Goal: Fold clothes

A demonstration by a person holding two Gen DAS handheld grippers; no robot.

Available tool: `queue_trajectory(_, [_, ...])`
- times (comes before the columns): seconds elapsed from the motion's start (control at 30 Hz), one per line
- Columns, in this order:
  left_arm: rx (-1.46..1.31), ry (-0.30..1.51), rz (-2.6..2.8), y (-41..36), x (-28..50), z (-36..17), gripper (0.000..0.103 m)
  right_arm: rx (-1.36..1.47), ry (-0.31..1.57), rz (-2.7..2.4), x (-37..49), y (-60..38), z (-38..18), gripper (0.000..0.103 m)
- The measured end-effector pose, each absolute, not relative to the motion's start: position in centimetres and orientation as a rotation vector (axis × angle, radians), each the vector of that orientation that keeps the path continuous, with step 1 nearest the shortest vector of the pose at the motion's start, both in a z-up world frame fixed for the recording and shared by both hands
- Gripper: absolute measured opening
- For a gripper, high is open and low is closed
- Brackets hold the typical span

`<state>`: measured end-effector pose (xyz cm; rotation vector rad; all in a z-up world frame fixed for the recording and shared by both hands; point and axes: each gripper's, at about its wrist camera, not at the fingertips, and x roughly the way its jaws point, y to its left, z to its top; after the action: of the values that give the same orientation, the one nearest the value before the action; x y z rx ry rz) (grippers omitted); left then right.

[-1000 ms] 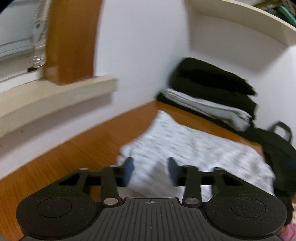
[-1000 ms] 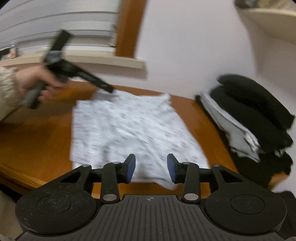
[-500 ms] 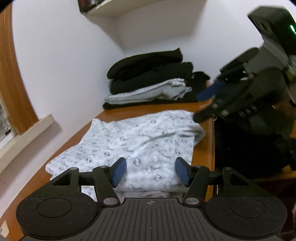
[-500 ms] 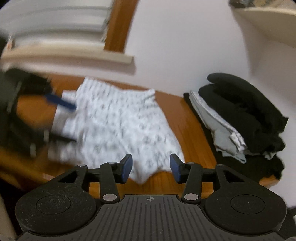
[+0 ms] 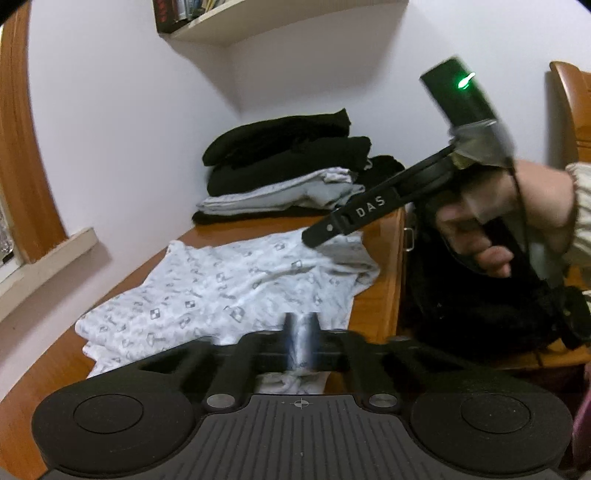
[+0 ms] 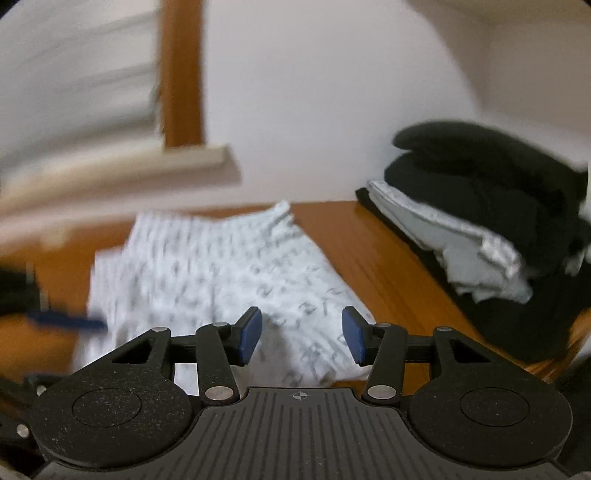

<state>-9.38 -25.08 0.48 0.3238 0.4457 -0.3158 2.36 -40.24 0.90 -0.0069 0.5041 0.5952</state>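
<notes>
A white garment (image 5: 221, 280) with a small grey print lies spread on the wooden table (image 5: 48, 369). My left gripper (image 5: 301, 339) is shut on its near edge, and a fold of the cloth shows between the blurred fingers. My right gripper (image 5: 314, 236), held by a hand (image 5: 517, 214), hovers over the garment's far right corner. In the right wrist view the right gripper (image 6: 301, 338) stands open low over the garment (image 6: 221, 266), with the blue pads (image 6: 251, 339) apart and not pressing the cloth. The left gripper (image 6: 66, 321) is a blur at the left edge.
A stack of folded black and grey clothes (image 5: 288, 166) (image 6: 480, 206) sits at the table's far end by the wall. A black bag (image 5: 480, 314) stands past the table's right edge. A window sill (image 5: 48, 266) runs along the left and a shelf (image 5: 258, 22) hangs above.
My left gripper swung round to the garment's near edge, opened wide and then shut on the cloth. My right gripper has come lower over the far corner and stayed open.
</notes>
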Motion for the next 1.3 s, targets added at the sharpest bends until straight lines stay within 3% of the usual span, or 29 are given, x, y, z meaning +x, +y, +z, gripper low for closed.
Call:
queue_trajectory(0.2, [0.244,0.42,-0.316,-23.6,-11.5,1.3,0.002,0.055,0.532,0.601,4.3,-40.3,-1.3,0.032])
queue_trajectory(0.57, [0.206,0.485,-0.368,-22.8,-13.8,1.2,0.002,0.091,0.528,0.55,3.8,-42.7,-1.1,0.038])
queue_trajectory(0.63, [0.21,0.474,-0.38,-23.1,-14.0,1.9,0.012,0.083,0.547,0.57,3.4,-43.1,-0.9,0.039])
queue_trajectory(0.7, [0.226,0.431,-0.374,-23.4,-14.3,2.6,0.031,0.051,0.535,0.569,2.7,-42.8,-0.5,0.039])
queue_trajectory(0.8, [0.23,0.412,-0.351,-23.3,-13.1,3.4,0.035,0.054,0.495,0.598,1.8,-42.2,0.3,0.037])
queue_trajectory(0.9, [0.251,0.442,-0.338,-23.3,-11.2,3.0,0.041,0.052,0.459,0.661,1.0,-41.2,0.5,0.027])
queue_trajectory(1.07, [0.285,0.506,-0.35,-23.8,-10.3,0.7,0.05,0.058,0.442,0.669,0.3,-39.9,0.2,0.028])
queue_trajectory(1.13, [0.299,0.493,-0.325,-24.0,-10.4,0.0,0.046,0.045,0.442,0.666,0.4,-39.4,0.1,0.028])
queue_trajectory(1.17, [0.31,0.48,-0.31,-24.0,-10.5,-0.2,0.018,0.045,0.44,0.664,0.5,-39.1,0.0,0.028])
queue_trajectory(1.2, [0.31,0.474,-0.305,-23.9,-10.6,-0.3,0.007,0.045,0.44,0.663,0.6,-38.9,-0.2,0.028])
queue_trajectory(1.3, [0.312,0.481,-0.32,-23.4,-11.2,-0.1,0.005,-0.004,0.466,0.637,1.2,-38.5,-1.1,0.028])
